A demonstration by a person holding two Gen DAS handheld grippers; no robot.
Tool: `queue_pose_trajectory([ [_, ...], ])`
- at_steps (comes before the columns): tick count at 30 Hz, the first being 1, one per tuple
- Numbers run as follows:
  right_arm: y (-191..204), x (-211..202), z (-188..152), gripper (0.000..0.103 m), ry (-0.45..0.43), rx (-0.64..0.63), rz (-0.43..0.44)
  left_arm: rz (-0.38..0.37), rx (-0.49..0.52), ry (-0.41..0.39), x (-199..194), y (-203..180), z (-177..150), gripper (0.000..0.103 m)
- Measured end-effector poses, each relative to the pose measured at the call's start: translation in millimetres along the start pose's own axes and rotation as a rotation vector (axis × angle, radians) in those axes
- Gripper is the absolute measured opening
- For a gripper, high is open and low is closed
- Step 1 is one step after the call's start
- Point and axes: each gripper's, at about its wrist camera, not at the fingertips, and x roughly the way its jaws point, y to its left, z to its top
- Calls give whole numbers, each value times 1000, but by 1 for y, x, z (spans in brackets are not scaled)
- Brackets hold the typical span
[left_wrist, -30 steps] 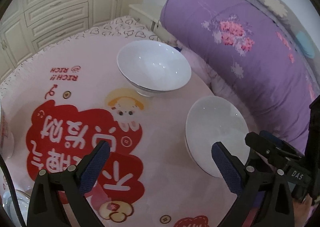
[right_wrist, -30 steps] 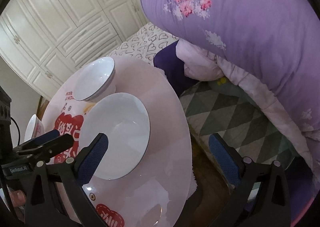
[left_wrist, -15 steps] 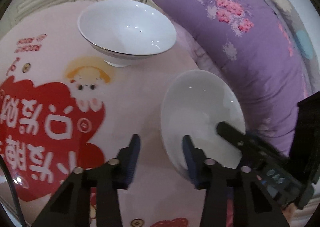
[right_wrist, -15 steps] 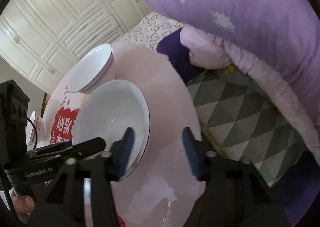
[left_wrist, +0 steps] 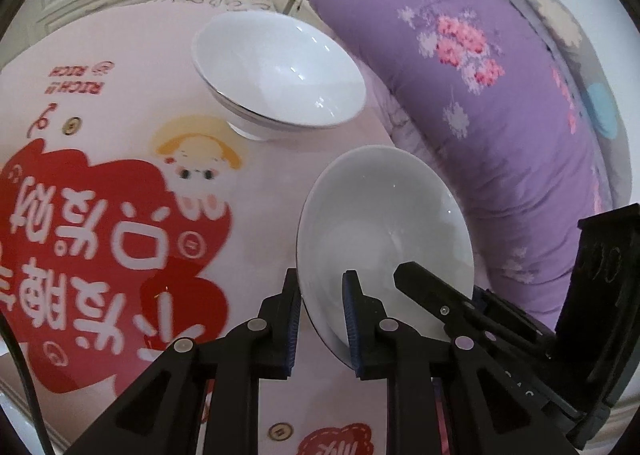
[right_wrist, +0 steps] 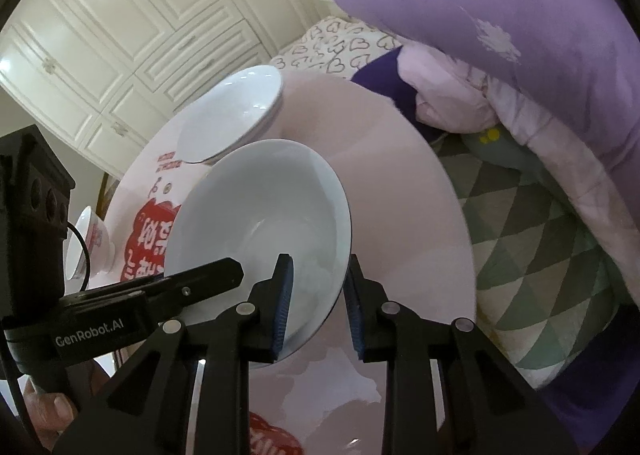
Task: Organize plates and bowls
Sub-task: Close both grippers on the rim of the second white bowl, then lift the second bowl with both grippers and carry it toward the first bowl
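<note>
Both sets of jaws were pinched onto the same white bowl (left_wrist: pixel 384 231) — your left gripper (left_wrist: pixel 322 315) on its near-left rim, your right gripper (right_wrist: pixel 316 303) on the near-right rim, each with one blue pad inside the bowl and one outside. They had just been closing, and the rim sat between the pads on both sides. The left gripper's inner pad (left_wrist: pixel 354 319) lay against the inside wall, and the right gripper's outer pad (right_wrist: pixel 354 307) pressed the outside.

You took it from two sides for a reason, I'd judge: a smooth, sloping ceramic wall gives a single pair of pads little to bite on, and two grips opposite each other keep the bowl from swinging or slipping when it comes up.

The bowl stood near the edge of the round table (right_wrist: pixel 400 175), on the side toward the purple quilt (left_wrist: pixel 500 75) — close enough to the drop that a careless drag could send it off, which is another argument for lifting rather than sliding. A second white bowl (left_wrist: pixel 280 75) stood farther in on the table, apart from the gripped one, and it looked the likely place to nest this one. A patterned footed bowl (right_wrist: pixel 92 243) stood at the far-left edge in the right wrist view.

Whether the bowl had left the table, I couldn't tell; its foot was hidden behind the grippers.
</note>
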Motion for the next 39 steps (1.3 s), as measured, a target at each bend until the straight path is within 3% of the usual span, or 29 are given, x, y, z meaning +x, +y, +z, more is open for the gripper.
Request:
queue_pose_trajectory([
  [8, 37, -3, 8, 26, -16, -61, 32, -1, -32, -71, -49, 26, -6, 16],
  [17, 107, 5, 22, 26, -31, -168, 96, 26, -118, -174, -122, 77, -18, 16],
  [28, 199, 40, 31, 26, 15, -274, 182, 87, -234, -270, -207, 146, -44, 17],
  [39, 272, 61, 34, 26, 56, -368, 245, 159, -303, -328, -266, 181, -65, 16],
])
